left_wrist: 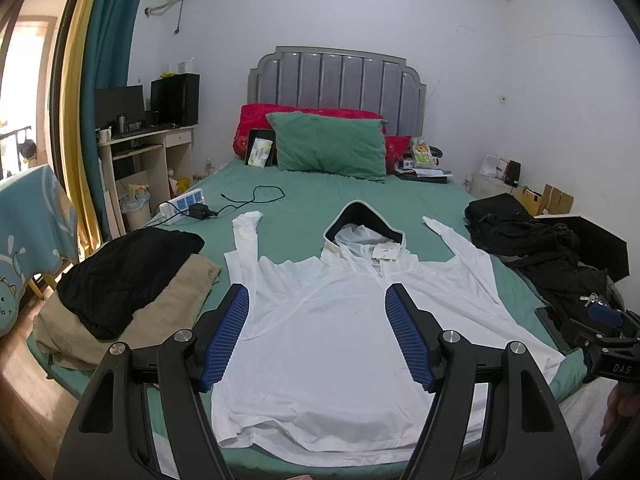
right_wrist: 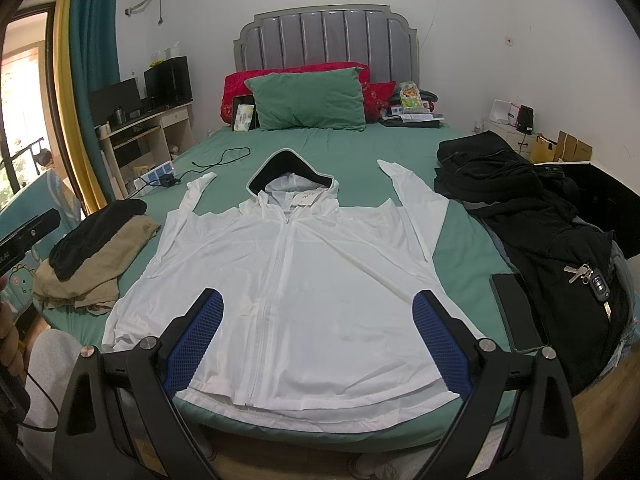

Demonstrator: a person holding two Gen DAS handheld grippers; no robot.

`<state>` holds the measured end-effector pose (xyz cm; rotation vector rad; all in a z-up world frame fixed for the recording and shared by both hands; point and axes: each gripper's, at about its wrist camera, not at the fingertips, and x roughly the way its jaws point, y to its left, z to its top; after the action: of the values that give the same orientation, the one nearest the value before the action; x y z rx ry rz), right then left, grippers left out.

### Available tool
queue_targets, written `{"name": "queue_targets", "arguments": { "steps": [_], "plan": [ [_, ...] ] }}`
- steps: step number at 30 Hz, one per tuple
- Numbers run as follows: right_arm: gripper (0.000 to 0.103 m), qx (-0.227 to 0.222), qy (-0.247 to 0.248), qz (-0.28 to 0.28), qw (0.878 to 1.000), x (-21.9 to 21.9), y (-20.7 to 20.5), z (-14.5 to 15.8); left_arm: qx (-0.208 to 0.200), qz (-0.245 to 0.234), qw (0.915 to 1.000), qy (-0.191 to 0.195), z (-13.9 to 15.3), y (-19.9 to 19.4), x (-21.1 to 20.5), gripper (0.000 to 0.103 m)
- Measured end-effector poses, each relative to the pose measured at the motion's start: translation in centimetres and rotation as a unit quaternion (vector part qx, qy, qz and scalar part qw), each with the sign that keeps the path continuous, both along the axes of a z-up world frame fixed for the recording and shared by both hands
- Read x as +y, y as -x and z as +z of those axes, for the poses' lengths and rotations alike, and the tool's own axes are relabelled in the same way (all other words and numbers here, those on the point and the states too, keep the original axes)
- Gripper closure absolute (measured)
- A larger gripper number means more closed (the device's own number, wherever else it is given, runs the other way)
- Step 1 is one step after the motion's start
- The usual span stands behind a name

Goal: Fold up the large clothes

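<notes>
A white zip-up hooded jacket [left_wrist: 332,320] [right_wrist: 296,264] lies spread flat, front up, on the green bed sheet, hood toward the pillows and both sleeves angled up beside it. My left gripper [left_wrist: 318,300] hovers above the jacket's lower body with its blue-padded fingers [left_wrist: 228,336] wide apart and nothing between them. Over the jacket's hem my right gripper [right_wrist: 316,308] stands open too, its pads [right_wrist: 440,340] clear of the cloth. The right gripper's body also shows at the right edge of the left wrist view.
Folded black and tan clothes [left_wrist: 120,280] sit at the bed's left edge. A heap of dark clothes [right_wrist: 552,232] with keys [right_wrist: 588,276] and a phone [right_wrist: 520,312] fills the right side. A power strip [left_wrist: 182,204] and cable lie near the green pillow [left_wrist: 332,146].
</notes>
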<state>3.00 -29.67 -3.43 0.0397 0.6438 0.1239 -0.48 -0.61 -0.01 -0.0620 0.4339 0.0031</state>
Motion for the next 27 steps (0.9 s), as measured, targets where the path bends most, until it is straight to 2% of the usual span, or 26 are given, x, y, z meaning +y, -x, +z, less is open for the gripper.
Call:
{"name": "queue_targets", "arguments": {
  "steps": [27],
  "plan": [
    [0.008, -0.001, 0.000, 0.000, 1.000, -0.03, 0.06, 0.05, 0.003, 0.002, 1.0000, 0.002, -0.36, 0.50, -0.33, 0.029]
  ]
}}
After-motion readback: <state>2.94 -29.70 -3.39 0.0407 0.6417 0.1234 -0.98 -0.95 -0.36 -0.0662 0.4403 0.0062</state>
